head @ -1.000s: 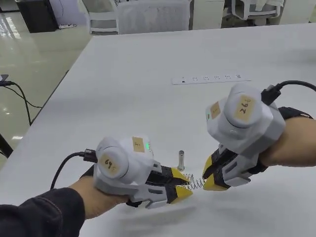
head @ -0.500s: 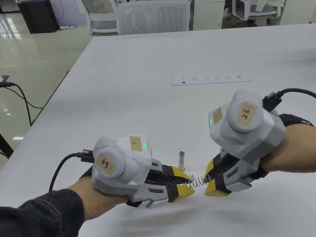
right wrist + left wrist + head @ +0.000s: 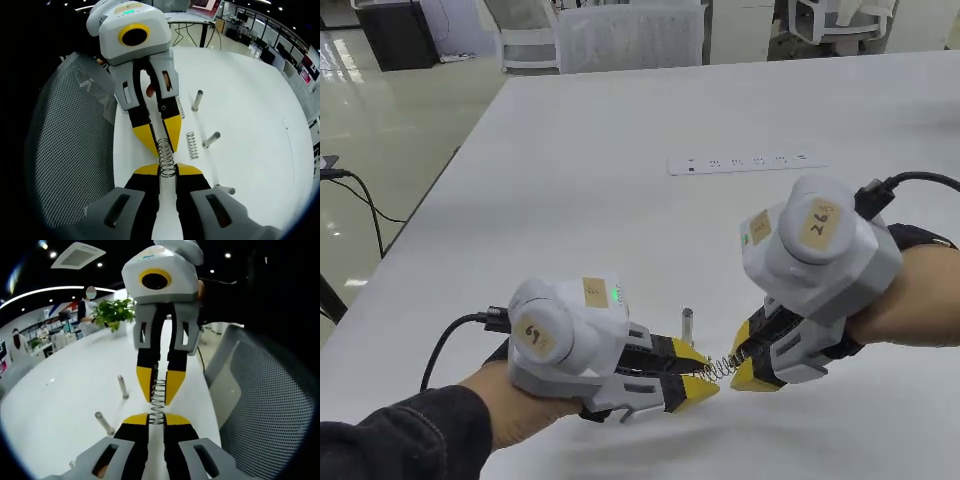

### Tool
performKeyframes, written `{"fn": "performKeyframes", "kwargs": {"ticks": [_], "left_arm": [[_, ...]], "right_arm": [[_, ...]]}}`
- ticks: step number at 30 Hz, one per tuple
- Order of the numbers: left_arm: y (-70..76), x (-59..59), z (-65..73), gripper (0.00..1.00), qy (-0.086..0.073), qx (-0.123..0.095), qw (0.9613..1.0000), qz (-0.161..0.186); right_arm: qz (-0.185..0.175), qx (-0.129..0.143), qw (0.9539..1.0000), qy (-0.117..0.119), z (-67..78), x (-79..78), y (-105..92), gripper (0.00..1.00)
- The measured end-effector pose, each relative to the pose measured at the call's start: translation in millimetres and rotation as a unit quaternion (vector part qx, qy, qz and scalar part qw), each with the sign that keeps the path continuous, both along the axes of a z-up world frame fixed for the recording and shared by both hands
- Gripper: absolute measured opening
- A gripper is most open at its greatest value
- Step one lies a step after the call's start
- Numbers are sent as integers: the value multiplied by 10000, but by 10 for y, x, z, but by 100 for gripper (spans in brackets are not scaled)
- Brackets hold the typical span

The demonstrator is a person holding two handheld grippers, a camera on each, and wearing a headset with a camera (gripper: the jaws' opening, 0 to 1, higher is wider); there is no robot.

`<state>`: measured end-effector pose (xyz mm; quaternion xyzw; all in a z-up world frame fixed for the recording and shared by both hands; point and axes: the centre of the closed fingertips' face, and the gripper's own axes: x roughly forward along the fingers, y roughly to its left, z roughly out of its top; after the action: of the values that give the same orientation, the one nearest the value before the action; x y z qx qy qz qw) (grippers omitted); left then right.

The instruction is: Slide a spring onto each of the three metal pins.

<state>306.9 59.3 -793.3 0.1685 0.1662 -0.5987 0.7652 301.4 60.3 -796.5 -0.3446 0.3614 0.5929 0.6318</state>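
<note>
Nothing's threaded yet imo: left gripper (image 3: 706, 373) and right gripper (image 3: 741, 364) both have jaws pinched on one spring (image 3: 722, 369), bare pin (image 3: 687, 322) at 11 o'clock of it, loose spring (image 3: 191, 145) waiting on the bench (image 3: 620, 200).

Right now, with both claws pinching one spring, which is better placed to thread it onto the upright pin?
Probably the left gripper: the upright pin stands just beyond its tips, farther from the right gripper. Both grip the spring.

A power strip (image 3: 747, 160) lies on the white table (image 3: 600, 180), a mesh chair (image 3: 260, 390) beside.
</note>
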Motion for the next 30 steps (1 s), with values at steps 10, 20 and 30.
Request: {"fn": "performKeyframes", "kwargs": {"ticks": [10,20,30], "left_arm": [[-9,-14,-16,3,15,-7,10000,-36],[-16,-21,-31,3,45,-19,10000,-43],[-24,-28,-42,3,55,-23,10000,-57]], "right_arm": [[98,96,9999,-44,96,-27,100,8],[146,151,9998,-30,135,-52,185,8],[241,149,9996,-52,150,-71,265,8]]}}
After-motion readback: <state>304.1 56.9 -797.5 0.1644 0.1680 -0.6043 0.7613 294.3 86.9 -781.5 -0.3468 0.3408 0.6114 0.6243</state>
